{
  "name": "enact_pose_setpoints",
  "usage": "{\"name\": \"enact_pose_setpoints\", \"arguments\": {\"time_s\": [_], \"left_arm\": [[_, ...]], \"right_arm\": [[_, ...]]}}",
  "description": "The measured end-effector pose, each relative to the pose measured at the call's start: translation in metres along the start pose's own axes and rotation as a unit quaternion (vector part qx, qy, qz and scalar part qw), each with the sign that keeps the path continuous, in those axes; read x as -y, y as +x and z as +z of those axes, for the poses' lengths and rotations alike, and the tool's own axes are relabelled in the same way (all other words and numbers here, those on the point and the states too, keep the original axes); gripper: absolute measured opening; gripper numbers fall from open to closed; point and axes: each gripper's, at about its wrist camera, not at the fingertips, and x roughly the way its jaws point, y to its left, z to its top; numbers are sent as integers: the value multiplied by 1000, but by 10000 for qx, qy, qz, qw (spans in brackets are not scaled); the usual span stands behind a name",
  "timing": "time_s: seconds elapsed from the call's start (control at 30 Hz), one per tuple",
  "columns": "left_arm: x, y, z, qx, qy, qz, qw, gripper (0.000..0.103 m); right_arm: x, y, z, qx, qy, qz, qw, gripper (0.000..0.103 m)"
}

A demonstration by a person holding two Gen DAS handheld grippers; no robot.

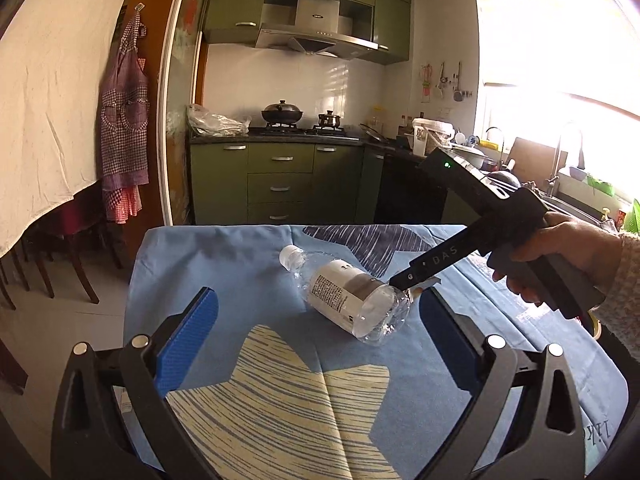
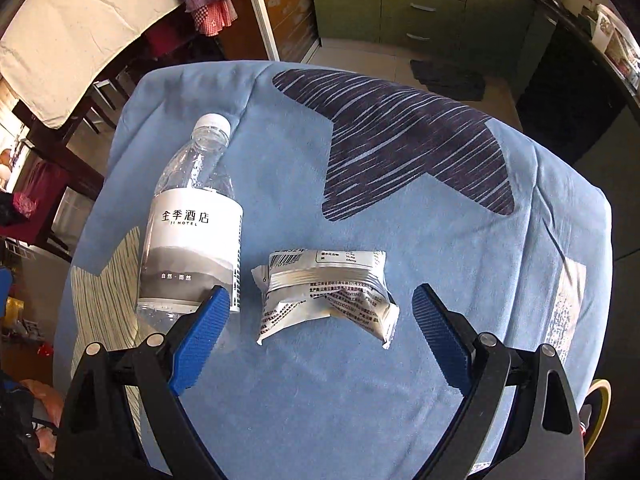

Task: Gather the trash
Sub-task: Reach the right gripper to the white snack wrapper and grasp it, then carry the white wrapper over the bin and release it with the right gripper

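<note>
Both grippers stand spread, holding nothing: our right gripper straddles the crumpled wrapper lying flat on the blue tablecloth; our left gripper waits near the plastic bottle lying just beside it. We should lower squarely, keep the left fingertip off the bottle, then pinch the wrapper's middle.

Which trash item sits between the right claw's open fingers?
The crumpled silver wrapper, flat and printed; the clear bottle lies outside the right claw, beside its left finger.
</note>
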Motion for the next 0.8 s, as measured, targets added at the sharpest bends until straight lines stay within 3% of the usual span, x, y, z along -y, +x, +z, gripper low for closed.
{"name": "enact_pose_setpoints", "arguments": {"time_s": [0.23,0.3,0.67,0.8], "left_arm": [[4,2,0,-75,66,-13,9999,96],[5,1,-1,-74,92,-7,9999,96],[6,5,-1,-166,154,-5,9997,96],[7,5,-1,-165,187,18,9997,96]], "right_arm": [[2,19,3,-294,52,133,9995,90],[3,23,2,-330,78,148,9993,81],[13,17,-7,-246,262,214,9991,67],[23,10,-15,-183,416,294,9985,49]]}}
